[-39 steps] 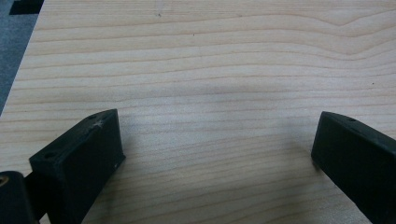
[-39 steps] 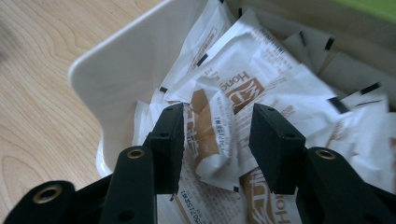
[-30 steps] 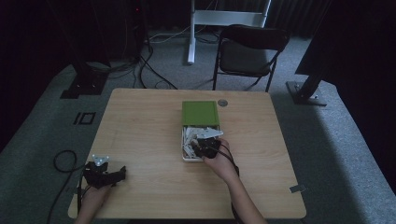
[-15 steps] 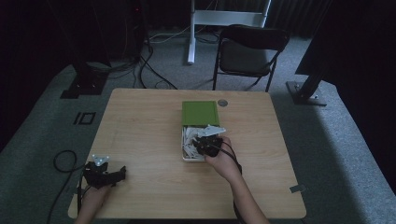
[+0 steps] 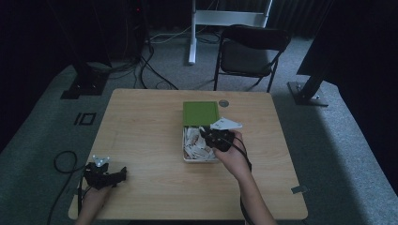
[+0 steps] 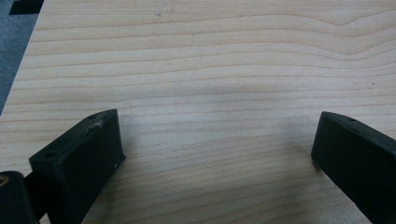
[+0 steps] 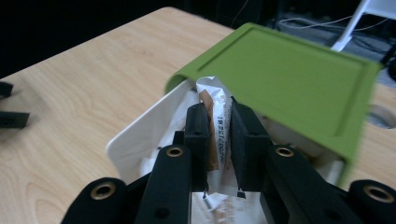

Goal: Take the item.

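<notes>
A white box with several small packets inside sits mid-table, its green lid slid back over the far half. My right gripper hovers over the box, shut on a silver and brown sachet that stands upright between the jaws just above the box, in front of the green lid. My left gripper rests at the table's near left corner, open, with bare wood between its jaws.
A round hole lies in the tabletop beyond the lid. A dark folding chair stands past the far edge. Cables run across the floor at left. The table's left half is bare wood.
The right gripper has lifted slightly and moved toward the box's far part with the sachet in its jaws. The left gripper has stayed still.
</notes>
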